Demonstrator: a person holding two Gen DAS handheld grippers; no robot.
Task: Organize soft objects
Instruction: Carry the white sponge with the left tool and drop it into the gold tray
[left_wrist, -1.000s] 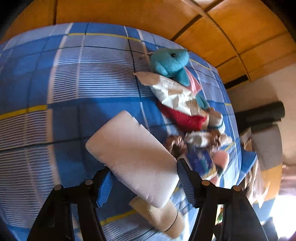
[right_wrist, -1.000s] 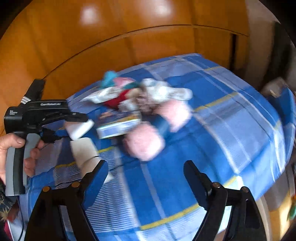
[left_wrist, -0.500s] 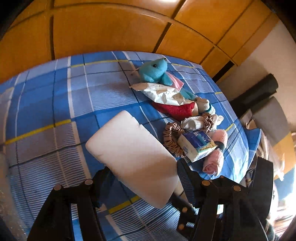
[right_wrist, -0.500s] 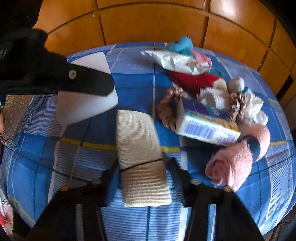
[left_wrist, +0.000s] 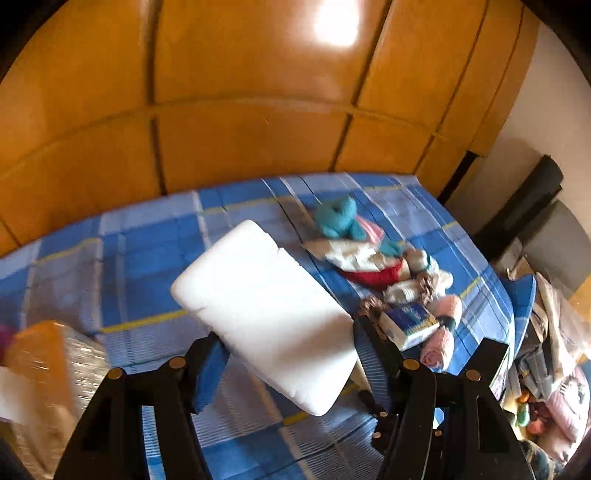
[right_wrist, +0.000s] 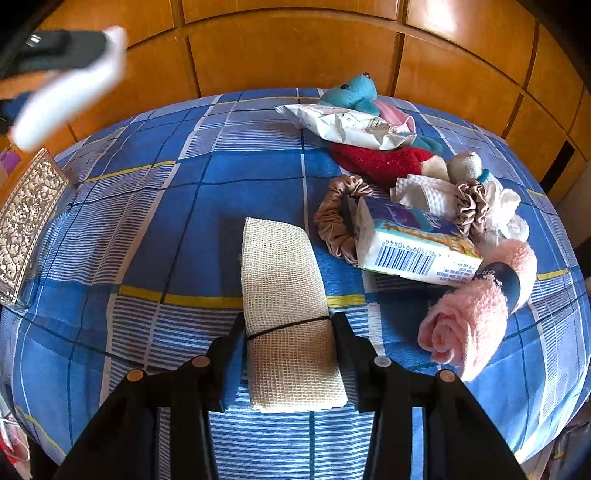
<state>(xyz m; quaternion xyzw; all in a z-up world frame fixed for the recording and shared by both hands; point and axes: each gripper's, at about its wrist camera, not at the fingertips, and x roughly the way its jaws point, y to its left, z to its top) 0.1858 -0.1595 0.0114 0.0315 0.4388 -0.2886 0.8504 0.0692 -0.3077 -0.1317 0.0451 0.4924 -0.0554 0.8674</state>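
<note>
My left gripper (left_wrist: 288, 343) is shut on a white foam block (left_wrist: 266, 306) and holds it in the air above the blue plaid bed (left_wrist: 140, 258). The same block shows blurred at the upper left of the right wrist view (right_wrist: 70, 92). My right gripper (right_wrist: 288, 328) is shut on a beige woven cloth roll (right_wrist: 280, 266) with a black band round it, lying on the bed (right_wrist: 166, 221). To the right is a pile: a teal plush (right_wrist: 354, 90), a white packet (right_wrist: 340, 123), a red cloth (right_wrist: 376, 162), a brown scrunchie (right_wrist: 332, 218), a tissue pack (right_wrist: 410, 243) and a pink rolled towel (right_wrist: 476, 310).
A silver embossed box (right_wrist: 26, 221) stands at the bed's left edge. Orange wooden wardrobe doors (right_wrist: 295, 48) rise behind the bed. Bags and clutter (left_wrist: 546, 387) lie on the floor past the bed's right side.
The left gripper has risen with the white foam block, so the bed looks farther away. The right gripper swung over the beige cloth roll and closed on it.
</note>
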